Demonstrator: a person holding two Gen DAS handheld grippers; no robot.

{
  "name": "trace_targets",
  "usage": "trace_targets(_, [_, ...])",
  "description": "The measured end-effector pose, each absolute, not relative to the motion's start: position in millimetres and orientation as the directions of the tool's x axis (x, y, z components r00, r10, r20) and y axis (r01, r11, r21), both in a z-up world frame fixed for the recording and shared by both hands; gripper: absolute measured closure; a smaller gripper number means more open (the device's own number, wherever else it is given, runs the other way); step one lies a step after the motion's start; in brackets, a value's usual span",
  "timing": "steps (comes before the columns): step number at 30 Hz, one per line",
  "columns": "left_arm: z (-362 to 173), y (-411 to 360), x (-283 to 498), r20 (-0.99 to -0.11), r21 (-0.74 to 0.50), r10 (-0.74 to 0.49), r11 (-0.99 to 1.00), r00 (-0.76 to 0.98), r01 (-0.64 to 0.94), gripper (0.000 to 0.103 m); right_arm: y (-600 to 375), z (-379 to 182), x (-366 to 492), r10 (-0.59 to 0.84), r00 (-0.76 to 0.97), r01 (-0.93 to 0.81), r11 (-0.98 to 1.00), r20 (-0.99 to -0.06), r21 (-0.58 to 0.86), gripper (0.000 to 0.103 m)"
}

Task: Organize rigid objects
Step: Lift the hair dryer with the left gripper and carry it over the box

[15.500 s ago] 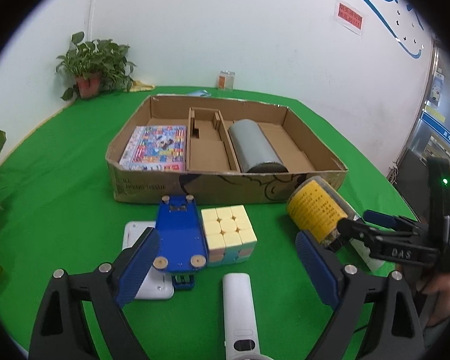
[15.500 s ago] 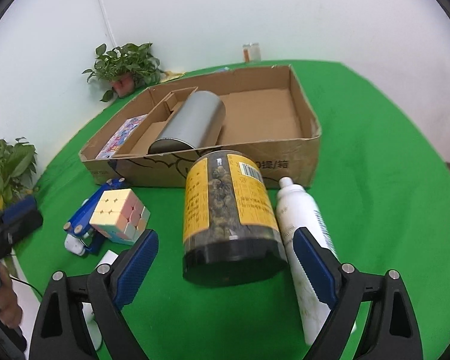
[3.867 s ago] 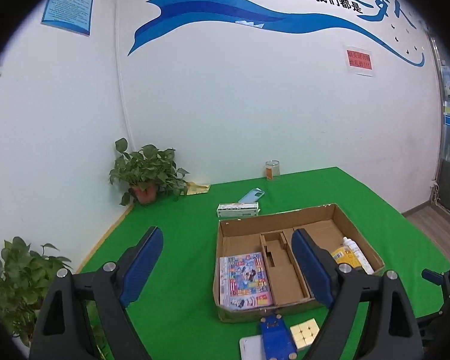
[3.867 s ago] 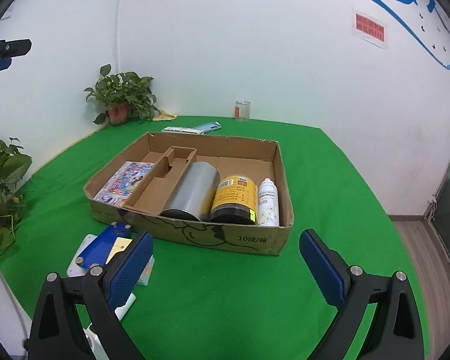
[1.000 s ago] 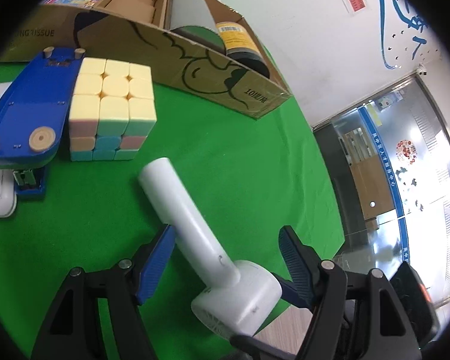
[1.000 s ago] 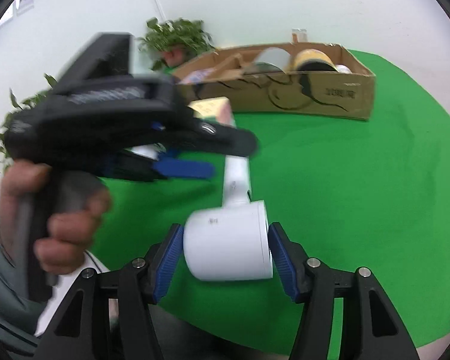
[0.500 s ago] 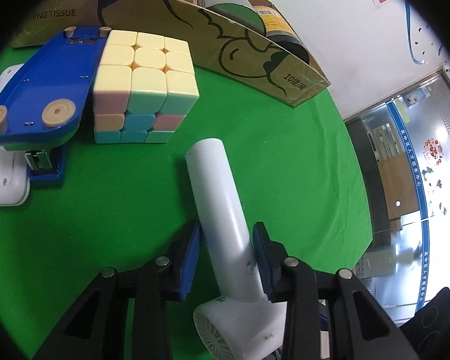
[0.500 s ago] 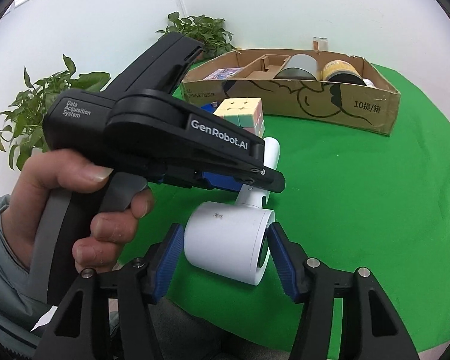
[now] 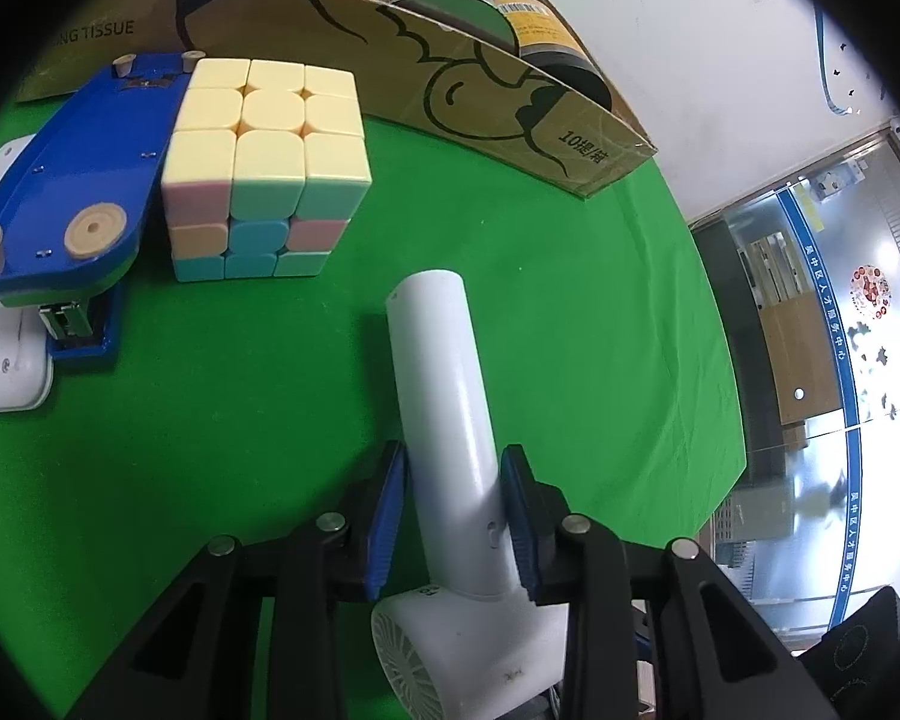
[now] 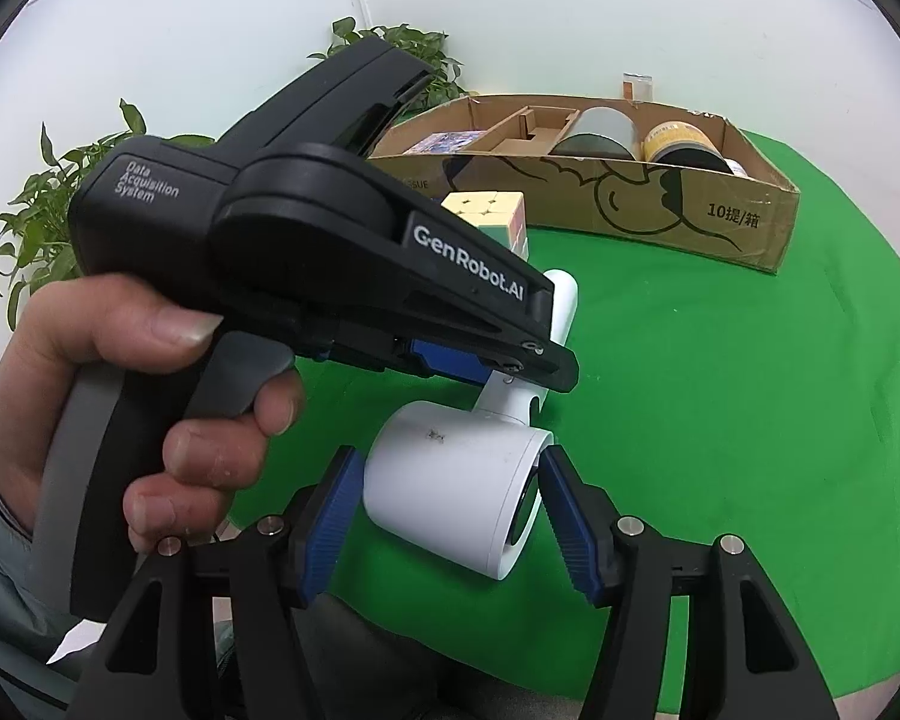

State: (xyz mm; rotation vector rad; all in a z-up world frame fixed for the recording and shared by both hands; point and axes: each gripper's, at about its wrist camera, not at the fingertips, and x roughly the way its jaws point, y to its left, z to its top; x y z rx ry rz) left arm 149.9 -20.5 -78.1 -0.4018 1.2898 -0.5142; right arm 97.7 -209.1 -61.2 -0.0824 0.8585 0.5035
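Jaws of the left gripper [image 9: 453, 516] have just closed onto the white hair dryer [image 9: 444, 396], earlier lying ungripped.

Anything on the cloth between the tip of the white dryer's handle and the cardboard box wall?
No, that stretch is bare green cloth in the left wrist view, from the dryer handle to the cardboard box. The cube sits off to the left.

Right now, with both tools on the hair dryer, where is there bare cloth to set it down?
Bare green cloth lies right of the hair dryer, between it and the cardboard box's near corner, out to the table's edge. Another patch sits below the cube and stapler. The cube, stapler and white pad crowd the left against the box.
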Motion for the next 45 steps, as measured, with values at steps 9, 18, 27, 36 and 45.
trace_targets(9, [-87,-17,157,-0.773,-0.609,-0.619,0.786,0.142,0.112,0.072,-209,-63,95,0.380,0.558,-0.452,0.885,-0.737,0.114,0.043])
trace_targets(18, [-85,-17,153,-0.768,-0.612,-0.624,0.782,0.146,0.122,0.072,-204,-79,93,0.347,0.563,-0.430,0.898,-0.750,0.093,0.041])
trace_targets(27, [-85,-21,143,-0.764,-0.620,-0.634,0.772,0.120,0.140,0.071,-207,-80,99,0.357,0.563,-0.413,0.903,-0.745,0.121,0.041])
trace_targets(36, [-70,-13,137,-0.750,-0.619,-0.639,0.769,0.169,0.157,0.071,-206,-75,101,0.380,0.572,-0.452,0.886,-0.727,0.107,0.041])
trace_targets(45, [4,1,152,-0.698,-0.581,-0.631,0.775,0.338,0.248,0.071,-194,-25,117,0.406,0.674,-0.506,0.862,-0.617,0.015,0.041])
